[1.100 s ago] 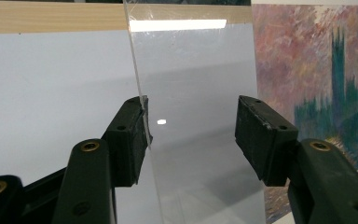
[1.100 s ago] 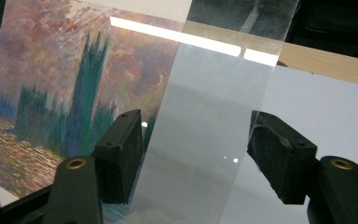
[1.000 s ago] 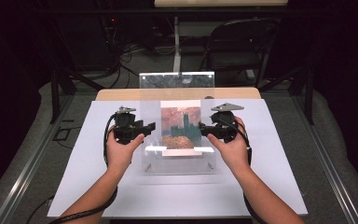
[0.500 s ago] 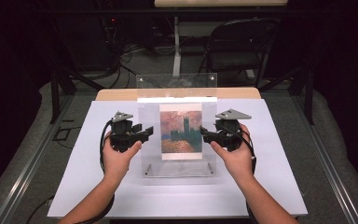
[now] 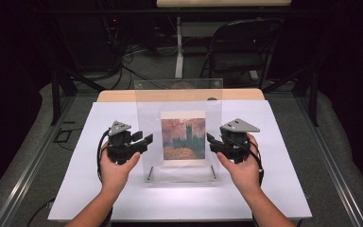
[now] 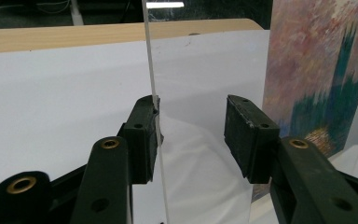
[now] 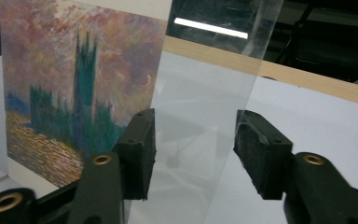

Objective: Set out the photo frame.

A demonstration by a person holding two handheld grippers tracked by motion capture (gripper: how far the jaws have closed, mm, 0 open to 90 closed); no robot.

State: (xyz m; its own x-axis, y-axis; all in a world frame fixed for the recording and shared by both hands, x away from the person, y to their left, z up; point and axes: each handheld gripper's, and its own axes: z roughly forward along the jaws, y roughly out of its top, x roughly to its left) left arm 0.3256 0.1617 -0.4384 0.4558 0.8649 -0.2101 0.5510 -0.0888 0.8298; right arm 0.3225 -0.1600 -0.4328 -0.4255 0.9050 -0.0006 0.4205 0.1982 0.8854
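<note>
Parted on both grippers, jaws straddling the side edges of the clear panel (image 5: 178, 127) without pinching it: in the left gripper view the sheet's edge lies against one black pad with the other pad well apart, and in the right gripper view the sheet's edge runs down the gap, clear of both pads as far as can be told. Set upright near the middle of the white table (image 5: 283, 189), that panel, apparently so the painting print (image 5: 183, 138) faces the person. Seemingly carried by the small metal pegs (image 5: 150, 174) at its lower corners, above a second clear sheet lying flat beneath. Flanking the panel at mid-height, left gripper (image 5: 144, 141) and right gripper (image 5: 212, 141), probably steadying or about to let go rather than lifting. Mounted centrally behind the acrylic, the print, well inside the jaws' reach.
</note>
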